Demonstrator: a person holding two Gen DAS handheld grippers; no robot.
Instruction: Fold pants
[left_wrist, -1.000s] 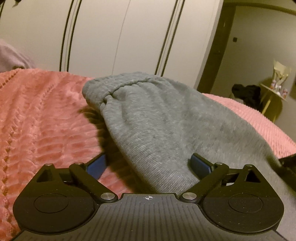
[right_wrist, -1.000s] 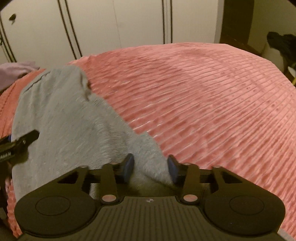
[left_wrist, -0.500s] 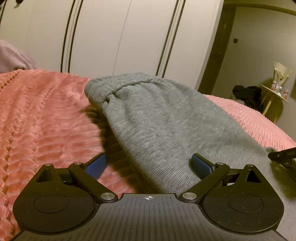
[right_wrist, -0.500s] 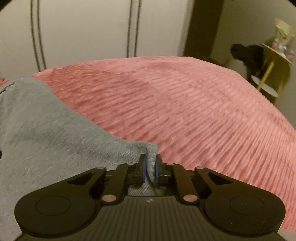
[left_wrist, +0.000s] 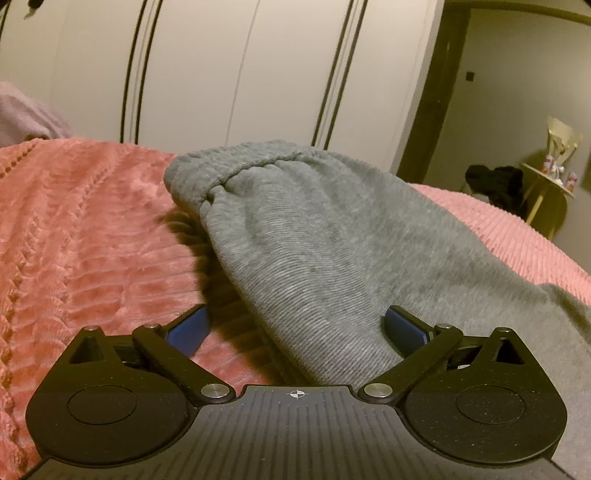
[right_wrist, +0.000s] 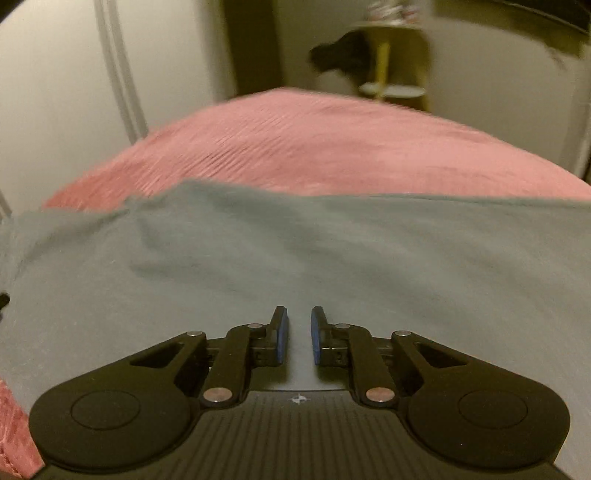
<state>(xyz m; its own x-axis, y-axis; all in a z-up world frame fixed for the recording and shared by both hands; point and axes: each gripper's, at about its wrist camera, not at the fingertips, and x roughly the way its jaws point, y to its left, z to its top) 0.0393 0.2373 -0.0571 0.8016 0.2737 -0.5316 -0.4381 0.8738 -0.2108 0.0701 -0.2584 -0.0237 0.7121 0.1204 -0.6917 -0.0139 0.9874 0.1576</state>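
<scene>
Pants (right_wrist: 295, 258) blurred, hem hidden, right tool (right_wrist: 295, 334) pinching fabric

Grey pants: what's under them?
The grey pants lie on the pink ribbed bedspread, which shows around them. Whatever lies beneath the fabric itself is covered.

Left gripper (left_wrist: 297, 326): tilted downward, jaws spread wide, blue pads (left_wrist: 188, 328) well apart, a fold of pants (left_wrist: 314, 240) lying between them without being pressed.

Right gripper (right_wrist: 297, 334): angled downward, jaws drawn nearly together (a narrow slit remains), blue pads (right_wrist: 281, 334) parallel, grey cloth showing in the slit; view blurred.
</scene>
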